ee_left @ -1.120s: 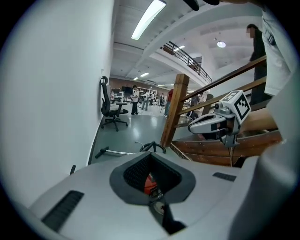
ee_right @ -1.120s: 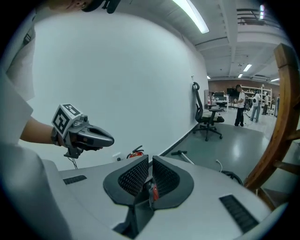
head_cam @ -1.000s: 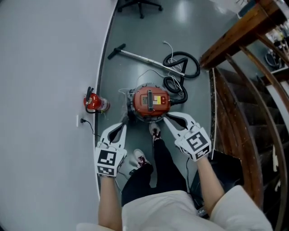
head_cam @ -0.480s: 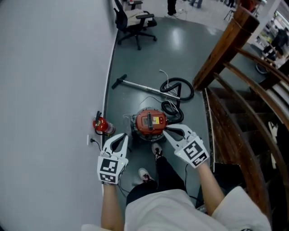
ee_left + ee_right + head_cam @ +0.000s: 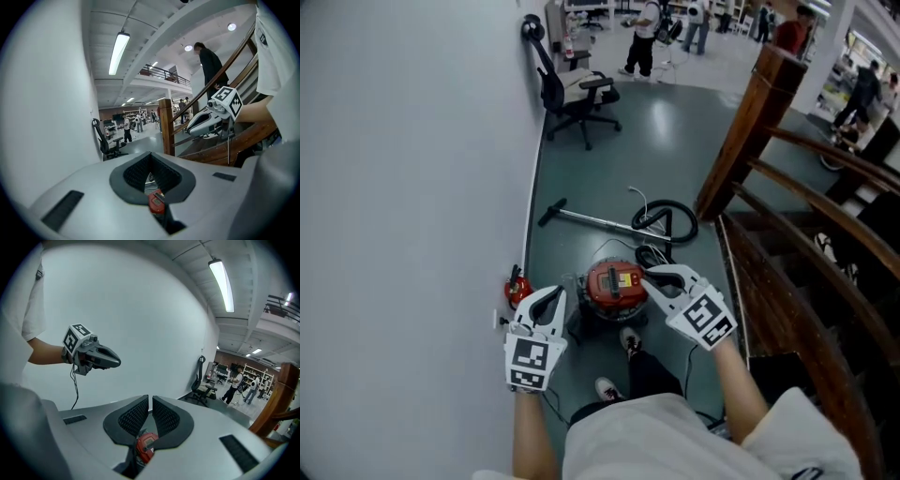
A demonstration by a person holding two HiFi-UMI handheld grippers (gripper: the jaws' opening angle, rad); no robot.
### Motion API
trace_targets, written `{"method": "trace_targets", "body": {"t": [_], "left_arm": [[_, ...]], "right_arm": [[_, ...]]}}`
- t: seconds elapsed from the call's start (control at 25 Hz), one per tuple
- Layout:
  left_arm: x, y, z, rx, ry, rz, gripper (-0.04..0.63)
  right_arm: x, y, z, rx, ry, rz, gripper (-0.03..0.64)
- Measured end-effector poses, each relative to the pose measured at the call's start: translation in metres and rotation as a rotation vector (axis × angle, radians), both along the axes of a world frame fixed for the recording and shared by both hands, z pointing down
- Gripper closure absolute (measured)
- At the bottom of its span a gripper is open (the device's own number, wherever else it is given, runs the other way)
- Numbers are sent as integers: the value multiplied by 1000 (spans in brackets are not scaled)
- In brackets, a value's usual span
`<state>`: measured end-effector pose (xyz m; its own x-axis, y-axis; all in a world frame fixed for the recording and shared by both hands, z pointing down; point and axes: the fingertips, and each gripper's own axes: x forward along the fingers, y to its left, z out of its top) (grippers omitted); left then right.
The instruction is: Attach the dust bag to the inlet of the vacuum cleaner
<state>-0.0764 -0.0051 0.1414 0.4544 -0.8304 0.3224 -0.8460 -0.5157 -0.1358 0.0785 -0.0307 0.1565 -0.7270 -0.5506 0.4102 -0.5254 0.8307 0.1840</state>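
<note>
The red vacuum cleaner (image 5: 615,285) stands on the grey floor far below, beyond the person's feet. Its black hose (image 5: 667,221) and metal wand (image 5: 586,219) lie behind it. I cannot make out a dust bag in any view. My left gripper (image 5: 554,294) hangs high above the vacuum's left side and my right gripper (image 5: 650,273) above its right side; neither touches it. The jaws of both are together with nothing between them, the right pair showing only a thin slit. Through each jaw pair the vacuum shows small and red (image 5: 156,203) (image 5: 145,444).
A red fire extinguisher (image 5: 517,289) stands by the white wall on the left. A black office chair (image 5: 575,94) is farther back. A wooden stair railing (image 5: 748,141) runs along the right. People stand in the far background.
Both grippers have risen away from the vacuum, which was close between their tips and is now far below. The head view has lifted and takes in more of the room.
</note>
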Motion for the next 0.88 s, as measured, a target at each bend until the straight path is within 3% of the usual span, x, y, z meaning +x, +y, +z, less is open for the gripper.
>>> {"method": "trace_targets", "body": {"t": [0.16,0.32,0.52,0.88], "left_arm": [[3,7,-23,33,-8,17,594],[7,11,-44,57,-66,55,594],[12,12,-81,120,-126,82,594],[14,32,-144,263,-170,93,594]], "right_arm": [[-2,9,-21,37,15,-12,569],[-3,14,-47,85,12,-9,572],[1,19,-88,149,26,-10,574],[-3,45,-146,210,-11,-50,574]]}}
